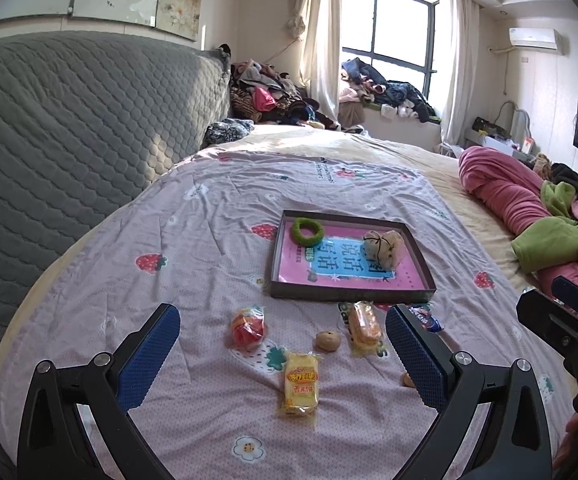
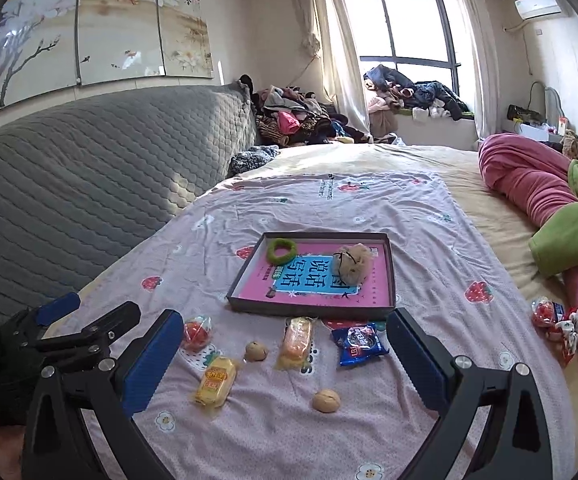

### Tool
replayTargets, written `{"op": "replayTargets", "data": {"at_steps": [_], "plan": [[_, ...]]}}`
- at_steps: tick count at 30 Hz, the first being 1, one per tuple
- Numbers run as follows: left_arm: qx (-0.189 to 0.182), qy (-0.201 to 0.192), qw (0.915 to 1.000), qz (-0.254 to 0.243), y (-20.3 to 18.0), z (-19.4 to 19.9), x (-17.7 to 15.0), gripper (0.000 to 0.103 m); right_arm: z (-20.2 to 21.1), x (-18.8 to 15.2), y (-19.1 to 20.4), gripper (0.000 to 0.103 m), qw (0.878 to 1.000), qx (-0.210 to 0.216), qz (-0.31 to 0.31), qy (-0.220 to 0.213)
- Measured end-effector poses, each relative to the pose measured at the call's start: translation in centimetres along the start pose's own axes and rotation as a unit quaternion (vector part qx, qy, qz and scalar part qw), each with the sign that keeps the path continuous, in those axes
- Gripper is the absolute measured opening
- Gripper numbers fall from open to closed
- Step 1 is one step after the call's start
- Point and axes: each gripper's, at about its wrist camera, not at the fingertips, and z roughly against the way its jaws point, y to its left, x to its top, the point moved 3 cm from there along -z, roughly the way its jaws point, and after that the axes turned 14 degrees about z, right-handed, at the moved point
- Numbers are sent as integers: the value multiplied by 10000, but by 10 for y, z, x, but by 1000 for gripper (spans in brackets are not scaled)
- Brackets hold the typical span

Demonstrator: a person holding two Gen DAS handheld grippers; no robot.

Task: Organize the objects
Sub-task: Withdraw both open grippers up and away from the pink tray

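Observation:
A dark tray (image 1: 351, 293) (image 2: 309, 310) with a pink book in it lies on the bed and holds a green hair ring (image 1: 308, 231) (image 2: 282, 250) and a beige pouch (image 1: 384, 249) (image 2: 352, 265). In front of it lie a red snack (image 1: 247, 326) (image 2: 197, 332), a yellow rice cake packet (image 1: 300, 389) (image 2: 215, 381), an orange cake packet (image 1: 364, 323) (image 2: 297, 341), a blue cookie pack (image 1: 427, 317) (image 2: 360, 343) and two walnuts (image 1: 327, 341) (image 2: 326, 401). My left gripper (image 1: 283, 354) and right gripper (image 2: 283, 356) hover open above them, holding nothing.
The grey quilted headboard (image 1: 69, 128) rises at the left. A pink and green blanket (image 1: 537, 216) is bunched at the right, with more red-and-white wrapped items (image 2: 557, 318) beside it. Clothes piles (image 1: 273, 98) sit by the window behind the bed.

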Motion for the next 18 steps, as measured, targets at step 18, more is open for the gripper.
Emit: {"op": "replayTargets", "data": {"at_steps": [18], "plan": [[93, 347, 9993, -56, 13, -15, -21, 103, -2, -23, -6, 102, 9996, 12, -14, 297]]}}
